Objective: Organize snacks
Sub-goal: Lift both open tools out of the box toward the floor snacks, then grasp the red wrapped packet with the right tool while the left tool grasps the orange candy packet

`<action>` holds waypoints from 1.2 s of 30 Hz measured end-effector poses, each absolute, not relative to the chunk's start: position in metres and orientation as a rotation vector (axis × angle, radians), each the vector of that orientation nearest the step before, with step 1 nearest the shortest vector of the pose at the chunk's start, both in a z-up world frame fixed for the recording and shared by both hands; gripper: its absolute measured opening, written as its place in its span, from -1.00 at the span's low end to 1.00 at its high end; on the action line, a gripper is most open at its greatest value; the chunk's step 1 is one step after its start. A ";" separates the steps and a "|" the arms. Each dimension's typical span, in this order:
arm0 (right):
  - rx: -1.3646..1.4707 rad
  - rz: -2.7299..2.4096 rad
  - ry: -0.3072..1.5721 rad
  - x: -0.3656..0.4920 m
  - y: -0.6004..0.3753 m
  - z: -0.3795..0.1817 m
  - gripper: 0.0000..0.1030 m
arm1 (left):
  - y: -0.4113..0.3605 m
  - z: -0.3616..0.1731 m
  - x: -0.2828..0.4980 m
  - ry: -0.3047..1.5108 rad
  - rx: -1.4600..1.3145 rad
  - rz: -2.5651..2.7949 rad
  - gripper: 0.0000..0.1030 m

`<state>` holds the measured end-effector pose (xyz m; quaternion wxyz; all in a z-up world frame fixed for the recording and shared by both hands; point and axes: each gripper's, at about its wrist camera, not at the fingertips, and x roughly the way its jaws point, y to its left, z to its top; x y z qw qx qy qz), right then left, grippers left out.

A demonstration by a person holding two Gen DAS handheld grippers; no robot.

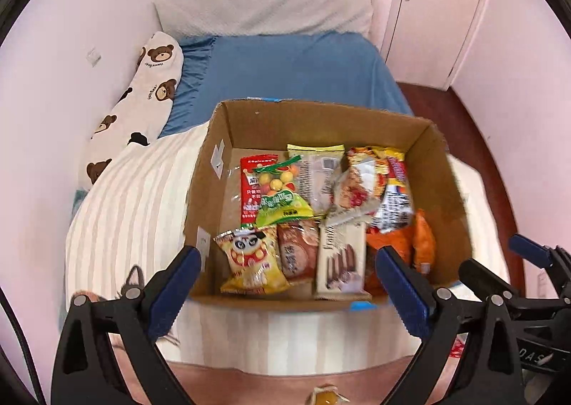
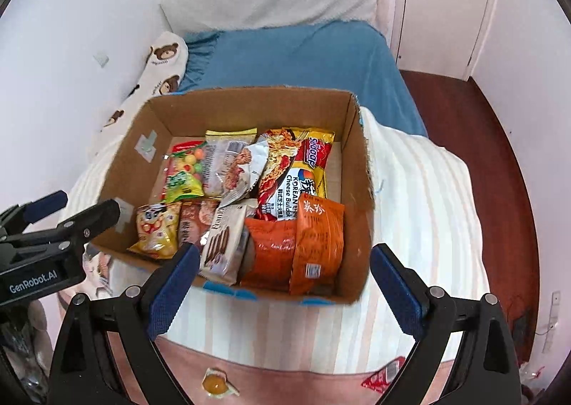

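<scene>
A cardboard box stands on the striped blanket and holds several snack packs. Among them are a yellow panda packet, a green fruit-candy bag, a white biscuit box, a noodle pack and orange packets. My left gripper hangs open above the box's near edge with nothing between its fingers. My right gripper is open and empty too, over the near right side of the box. Each gripper shows in the other's view: the right gripper, the left gripper.
A small wrapped yellow candy and a red wrapper lie on the pink cover in front. Behind the box are the blue sheet, a bear-print pillow and a white door. Dark wooden floor is at right.
</scene>
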<state>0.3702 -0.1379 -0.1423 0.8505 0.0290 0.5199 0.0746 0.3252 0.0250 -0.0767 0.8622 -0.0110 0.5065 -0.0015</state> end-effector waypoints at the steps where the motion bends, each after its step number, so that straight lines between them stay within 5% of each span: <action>1: 0.061 0.159 1.081 0.363 -0.139 -0.136 0.91 | 0.025 -0.071 0.318 1.048 -0.028 -0.002 0.95; 16: 0.130 0.206 0.956 0.263 -0.165 -0.085 0.91 | 0.029 -0.018 0.218 0.865 -0.077 0.058 0.95; 20: 0.191 0.158 1.070 0.249 -0.195 -0.129 0.84 | 0.021 -0.056 0.208 0.956 -0.028 0.092 0.95; 22: 0.226 0.129 1.132 0.243 -0.213 -0.154 0.62 | 0.021 -0.088 0.205 1.046 -0.051 0.101 0.95; 36: 0.565 -0.085 1.439 0.240 -0.319 -0.326 0.63 | -0.003 -0.261 0.185 1.522 -0.118 0.040 0.94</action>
